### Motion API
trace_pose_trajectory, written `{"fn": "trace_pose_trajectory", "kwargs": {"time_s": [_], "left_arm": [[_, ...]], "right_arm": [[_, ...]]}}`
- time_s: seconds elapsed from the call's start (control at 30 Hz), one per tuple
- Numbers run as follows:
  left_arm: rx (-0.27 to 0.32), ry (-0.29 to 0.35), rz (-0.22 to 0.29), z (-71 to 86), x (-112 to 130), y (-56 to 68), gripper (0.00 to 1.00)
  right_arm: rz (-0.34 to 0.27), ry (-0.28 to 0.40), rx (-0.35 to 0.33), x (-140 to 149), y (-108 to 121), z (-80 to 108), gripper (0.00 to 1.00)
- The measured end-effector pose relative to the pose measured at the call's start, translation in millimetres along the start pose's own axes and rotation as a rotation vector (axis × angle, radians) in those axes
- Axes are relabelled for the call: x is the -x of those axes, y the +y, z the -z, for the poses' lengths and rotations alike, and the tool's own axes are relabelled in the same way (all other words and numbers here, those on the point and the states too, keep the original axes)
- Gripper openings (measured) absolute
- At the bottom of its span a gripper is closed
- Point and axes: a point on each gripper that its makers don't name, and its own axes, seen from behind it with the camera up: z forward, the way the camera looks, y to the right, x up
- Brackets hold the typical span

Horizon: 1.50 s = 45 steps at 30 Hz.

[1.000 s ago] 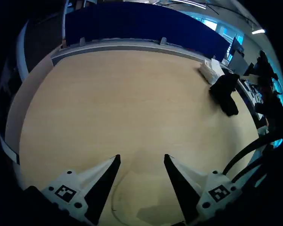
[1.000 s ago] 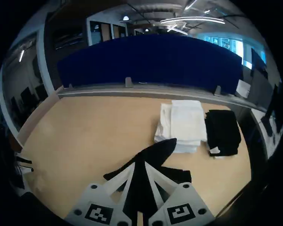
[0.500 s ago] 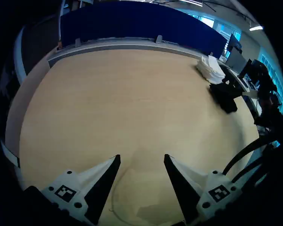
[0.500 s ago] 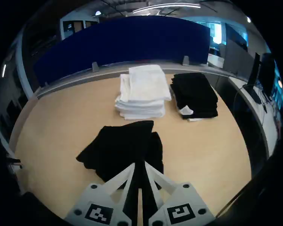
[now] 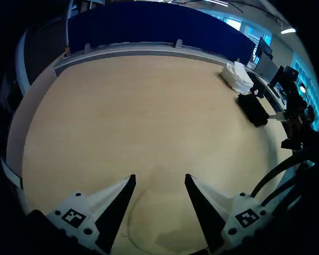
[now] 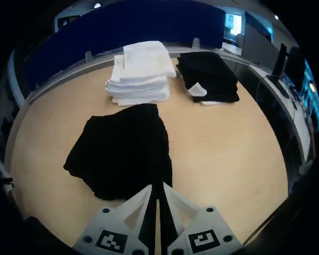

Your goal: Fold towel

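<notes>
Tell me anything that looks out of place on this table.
The black towel lies rumpled and skewed, edges uneven, just before the neat white stack. A white piece of cloth pokes out from the black stack at its near side.

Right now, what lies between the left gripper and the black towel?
Only bare tabletop separates the left gripper from the black towel, seen in the left gripper view.
</notes>
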Motion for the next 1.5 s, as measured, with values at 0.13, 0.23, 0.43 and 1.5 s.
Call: {"fn": "trace_pose_trajectory", "kwargs": {"time_s": [0.13, 0.23, 0.43, 1.5], "left_arm": [[-0.001, -0.002, 0.000, -1.0, 2, 0.2, 0.85], [-0.001, -0.002, 0.000, -0.8, 2, 0.6, 0.85], [-0.001, -0.003, -0.003, -0.6, 2, 0.5, 0.85], [0.005, 0.009, -0.005, 3.3, -6, 1.1, 0.85]], "right_arm": [[-0.011, -0.014, 0.007, 9, 0, -6.1, 0.03], [-0.019, -0.008, 0.007, 9, -2, -5.5, 0.03], [-0.016, 0.003, 0.003, 6, -2, 0.3, 0.05], [-0.014, 0.128, 0.016, -24, -13, 41.3, 0.58]]}}
